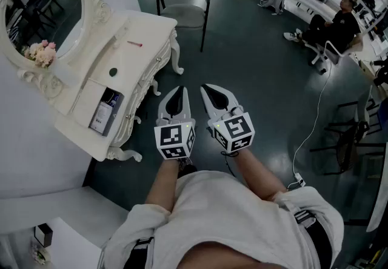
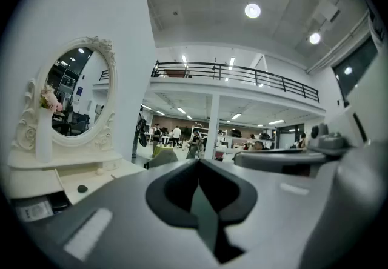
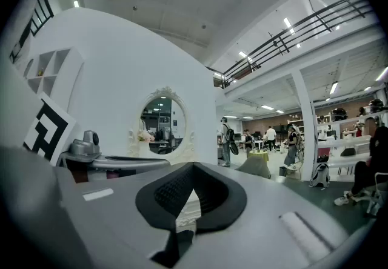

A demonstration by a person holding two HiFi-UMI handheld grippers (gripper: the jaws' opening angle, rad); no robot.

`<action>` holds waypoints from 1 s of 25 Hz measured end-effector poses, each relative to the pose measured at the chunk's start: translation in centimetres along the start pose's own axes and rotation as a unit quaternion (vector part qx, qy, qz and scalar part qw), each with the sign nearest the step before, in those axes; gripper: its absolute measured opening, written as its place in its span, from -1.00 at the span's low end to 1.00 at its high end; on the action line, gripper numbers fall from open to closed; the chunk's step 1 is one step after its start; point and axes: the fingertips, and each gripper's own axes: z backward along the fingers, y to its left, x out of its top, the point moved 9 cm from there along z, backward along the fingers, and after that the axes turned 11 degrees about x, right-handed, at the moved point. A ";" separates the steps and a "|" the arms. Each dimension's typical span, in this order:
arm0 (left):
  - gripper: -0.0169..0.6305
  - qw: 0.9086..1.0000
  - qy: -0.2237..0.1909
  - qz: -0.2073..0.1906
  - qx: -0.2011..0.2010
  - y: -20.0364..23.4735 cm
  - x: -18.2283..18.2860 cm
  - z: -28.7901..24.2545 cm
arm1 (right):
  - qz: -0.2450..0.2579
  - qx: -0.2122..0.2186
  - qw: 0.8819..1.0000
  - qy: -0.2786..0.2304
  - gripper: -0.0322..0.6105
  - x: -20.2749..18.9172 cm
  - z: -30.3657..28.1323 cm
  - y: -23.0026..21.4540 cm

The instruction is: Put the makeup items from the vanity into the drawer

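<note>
Both claws are held shut and empty. The left claw (image 1: 179,89) and the right claw (image 1: 207,88) are carried side by side over the dark floor (image 1: 254,74), close to level, and nothing is seen between either pair of jaws in the gripper views.

Places are given from the oval mirror (image 1: 42,10) at the back of the bench (image 1: 148,28). Both claws are well apart from it, out beyond the bench's carved front edge. The left claw is the nearer of the two to the mirror and to everything on the bench, so the first reach is judged to fall to it.

Two loose items are seen on the bench top. A thin pink stick (image 1: 134,44) lies flat, out from the mirror towards the bench's far end. Its long axis seems to run from the mirror side towards the front edge, roughly across the line the claws point along. A small dark round piece (image 1: 113,71) sits closer to the mirror's foot. It is too small for its kind to be told.

The drawer (image 1: 91,95) is pulled out just beside that round piece, and a flat dark pack (image 1: 105,111) with a pale label is already lying in it.
</note>
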 end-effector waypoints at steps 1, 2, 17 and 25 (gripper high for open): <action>-0.94 1.000 0.004 -0.002 -0.002 0.7 0.2 -0.2 | -0.002 -0.001 1.000 0.000 -0.90 0.2 -0.8 0.3; -0.94 1.000 0.007 -0.003 -0.005 1.4 0.3 -0.4 | -0.004 -0.002 1.000 0.000 -0.90 0.4 -1.6 0.5; -0.94 0.999 0.033 -0.006 0.006 8.9 0.2 -5.6 | -0.018 -0.004 1.000 0.014 -0.90 -0.5 -10.8 -0.8; -0.94 0.997 0.058 -0.010 0.051 13.5 -1.2 -11.3 | -0.025 0.053 0.997 0.044 -0.90 -2.3 -19.2 -4.1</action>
